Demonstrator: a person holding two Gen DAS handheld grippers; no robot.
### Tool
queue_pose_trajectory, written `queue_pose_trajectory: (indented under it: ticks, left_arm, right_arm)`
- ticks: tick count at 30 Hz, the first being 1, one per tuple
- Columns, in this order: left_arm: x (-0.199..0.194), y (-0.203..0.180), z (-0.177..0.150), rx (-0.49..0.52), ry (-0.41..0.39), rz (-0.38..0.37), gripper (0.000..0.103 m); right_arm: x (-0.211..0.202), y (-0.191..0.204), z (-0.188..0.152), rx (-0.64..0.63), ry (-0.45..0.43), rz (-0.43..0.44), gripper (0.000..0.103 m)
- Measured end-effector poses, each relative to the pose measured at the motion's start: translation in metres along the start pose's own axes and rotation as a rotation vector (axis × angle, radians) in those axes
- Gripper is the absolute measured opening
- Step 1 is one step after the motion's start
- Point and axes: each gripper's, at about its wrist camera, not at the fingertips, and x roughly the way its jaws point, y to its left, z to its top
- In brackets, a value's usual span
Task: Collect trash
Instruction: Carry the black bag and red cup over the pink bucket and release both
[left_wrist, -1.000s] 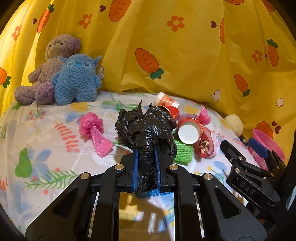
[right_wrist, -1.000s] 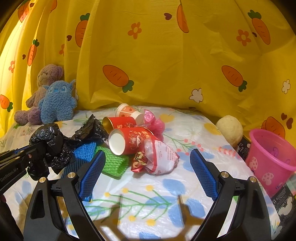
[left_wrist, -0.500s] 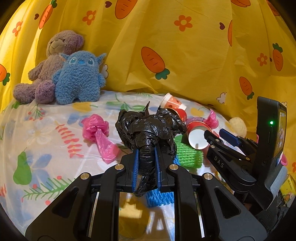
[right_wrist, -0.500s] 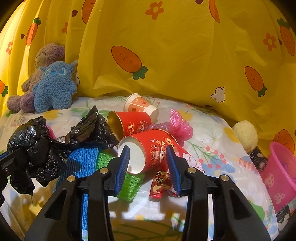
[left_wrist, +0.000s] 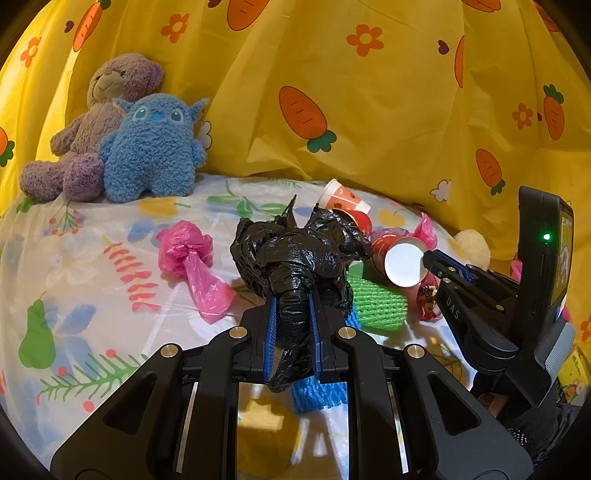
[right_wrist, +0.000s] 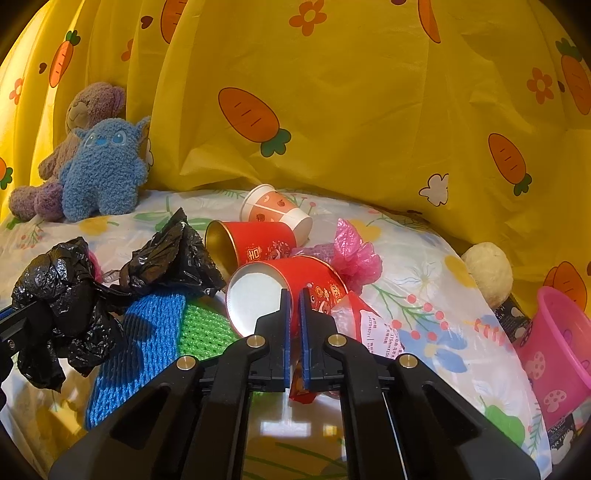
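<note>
Fingers first: the right gripper (right_wrist: 294, 310) has its blue pads clamped on the rim of the red paper cup (right_wrist: 291, 280), which lies on its side with its white inside facing the camera. From the left wrist view the same right gripper (left_wrist: 430, 258) noses in against that cup's (left_wrist: 402, 260) open mouth. Over on the other side, the left gripper (left_wrist: 291, 328) is clenched tight on a crumpled black trash bag (left_wrist: 295, 258), a tail of plastic hanging down between the pads.

Around the pinched cup, more litter sits in a loose heap on the table (right_wrist: 436, 295), which wears a flower-printed plastic cover. A second red cup (right_wrist: 255, 243) with a gold lining lies just behind, touching a white-and-orange cup (right_wrist: 275, 212). A red snack wrapper (right_wrist: 365, 325) rests just right of the fingers, and a pink plastic scrap (right_wrist: 351, 254) sits behind it. Green foam netting (right_wrist: 203, 328) and blue foam netting (right_wrist: 136, 347) lie side by side to the left, under the bag's edge. A pink bucket (right_wrist: 554, 350) stands at the far right. Another pink bag (left_wrist: 188, 254) lies alone, left of the black one. Two plush toys, blue (left_wrist: 151, 147) and brown (left_wrist: 103, 110), lean on the yellow carrot curtain (left_wrist: 369, 110).
</note>
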Motion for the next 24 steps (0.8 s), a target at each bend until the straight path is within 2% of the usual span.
queue_pose_trajectory:
  ticks: [15, 24]
  left_arm:
    - [-0.013, -0.017, -0.002, 0.019, -0.020, -0.019, 0.015]
    - [-0.023, -0.039, 0.000, 0.061, -0.040, -0.060, 0.015]
  right_arm:
    - [-0.074, -0.041, 0.013, 0.114, -0.170, 0.094, 0.004]
    - [-0.116, -0.063, 0.009, 0.134, -0.251, 0.078, 0.004]
